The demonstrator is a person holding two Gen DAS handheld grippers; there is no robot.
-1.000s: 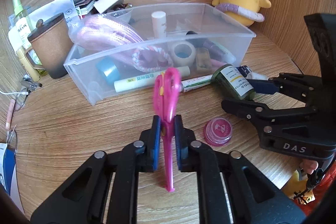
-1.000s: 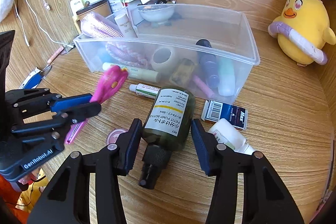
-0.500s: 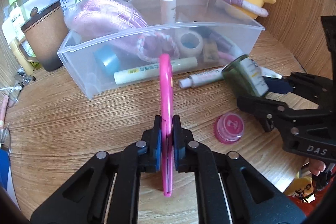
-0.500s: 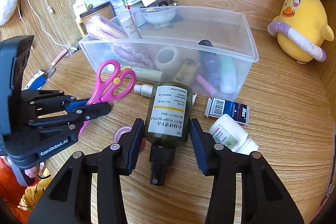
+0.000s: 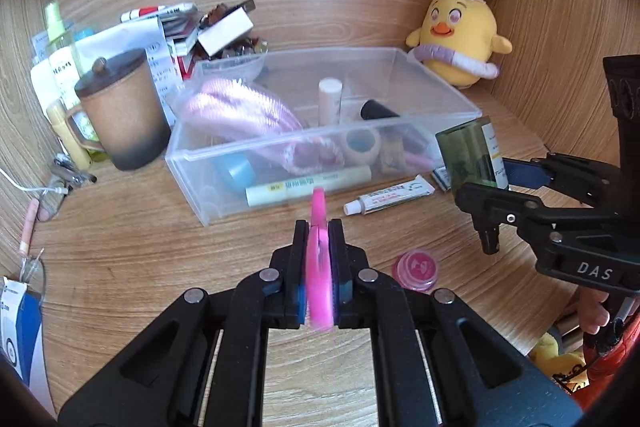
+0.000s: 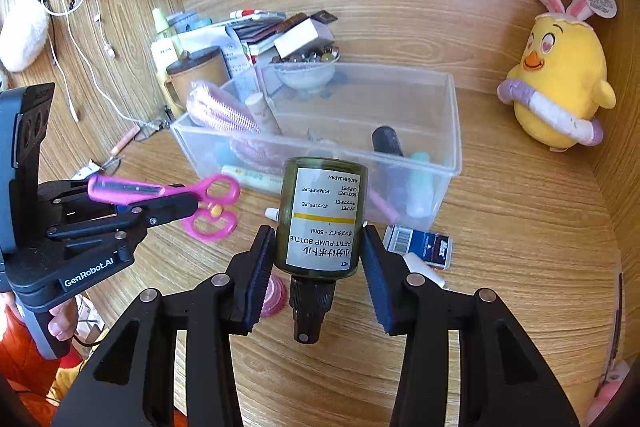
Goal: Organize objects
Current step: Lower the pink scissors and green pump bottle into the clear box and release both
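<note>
desk (image 5: 120, 247): wood grain, matt | bin (image 5: 440, 99): clear smooth plastic | scissors (image 6: 216, 195): glossy pink plastic | pump bottle (image 6: 324, 219): translucent green, paper label | chick toy (image 6: 560, 75): plush

A box (image 5: 436, 89) sits mid-desk, full of small things; a mug (image 5: 124, 111) stands to its left (a toy chick (image 5: 460, 39) to its right); a tube (image 5: 390, 195) lies in front of it.

My two grippers are black plastic linkages with silver round rivets and blue-lined finger pads (image 5: 299, 291), the left gripper (image 6: 172, 205) printed "GenRobot.AI" in white, the right gripper (image 5: 486, 211) printed "DAS", plus an orange-red sleeve (image 6: 20, 355).
</note>
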